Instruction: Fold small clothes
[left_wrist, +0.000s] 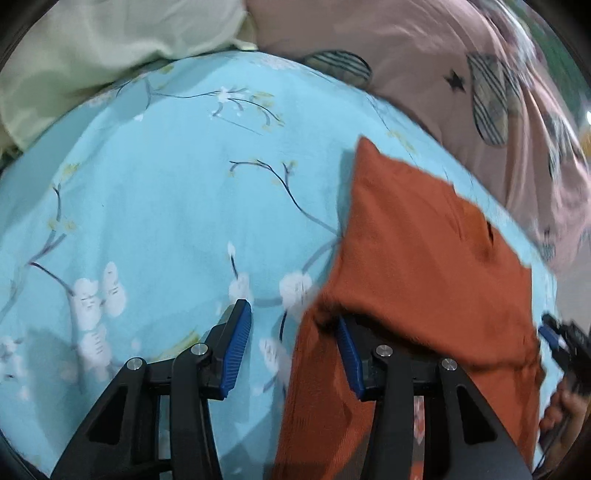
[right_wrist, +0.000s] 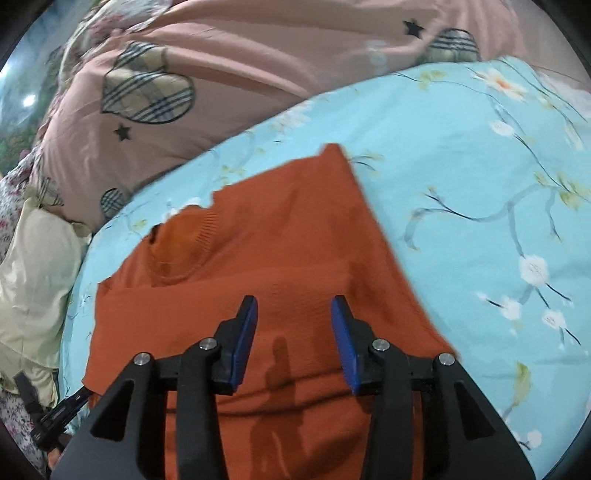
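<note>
Blue floral bedsheet (left_wrist: 147, 206) underlies the rust-orange knit top (right_wrist: 295, 258), already folded narrow. Your left tongs (left_wrist: 293, 339) and right tongs (right_wrist: 293, 332) gape empty above it; cross-fold remains.

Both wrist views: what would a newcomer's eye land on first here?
The rust-orange knit garment, lying on the pale blue floral sheet, its neckline toward the far left in the right wrist view. Next, the pink bedding with plaid hearts and black stars bunched behind it. Both tools are open: the right tool over the garment, the left tool at its edge.
</note>
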